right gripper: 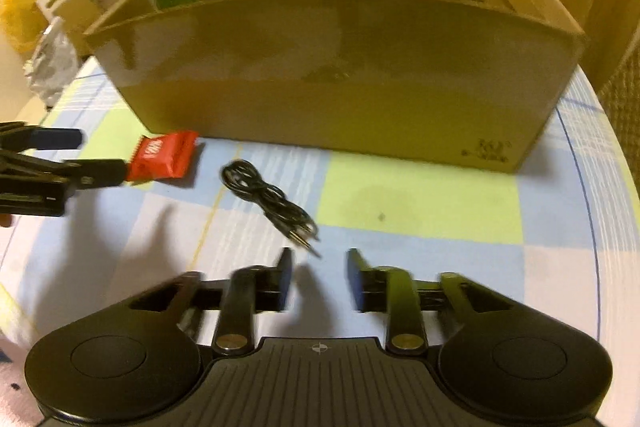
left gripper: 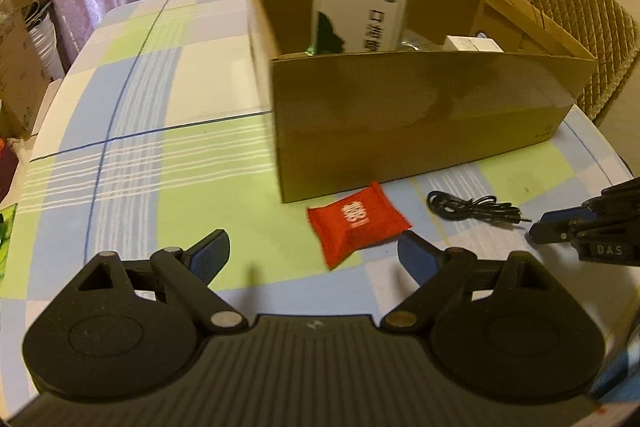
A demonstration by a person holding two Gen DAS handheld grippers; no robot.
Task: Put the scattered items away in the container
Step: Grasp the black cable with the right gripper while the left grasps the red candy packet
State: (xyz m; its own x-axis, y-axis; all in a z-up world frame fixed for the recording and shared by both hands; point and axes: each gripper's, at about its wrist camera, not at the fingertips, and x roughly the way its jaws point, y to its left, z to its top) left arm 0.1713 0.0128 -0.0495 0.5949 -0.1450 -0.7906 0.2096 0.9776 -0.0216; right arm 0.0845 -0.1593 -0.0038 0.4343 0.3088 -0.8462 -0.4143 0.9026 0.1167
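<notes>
on the checked tablecloth (left gripper: 168, 155), just in front of the cardboard box (left gripper: 420, 123), lie the two things still outside it: a red packet (left gripper: 354, 227) with a white emblem and a coiled black cable (left gripper: 472, 209). the packet rests tilted near the box's front left corner, close to its wall; whether it touches cannot be told. the cable lies to the packet's right, apart from it, its plug end pointing away from the box. inside the box a white and green carton (left gripper: 360, 15) stands upright at the left end, and a small white box (left gripper: 472, 45) shows above the front wall further right. the left gripper (left gripper: 314, 253) hovers above the cloth with its jaws spread wide and nothing between them, the packet just ahead of its right finger. the right gripper (right gripper: 318, 277) has its jaws partly apart and empty, the cable's plug just ahead of the gap. a padded chair (left gripper: 592, 27) stands behind the table.
</notes>
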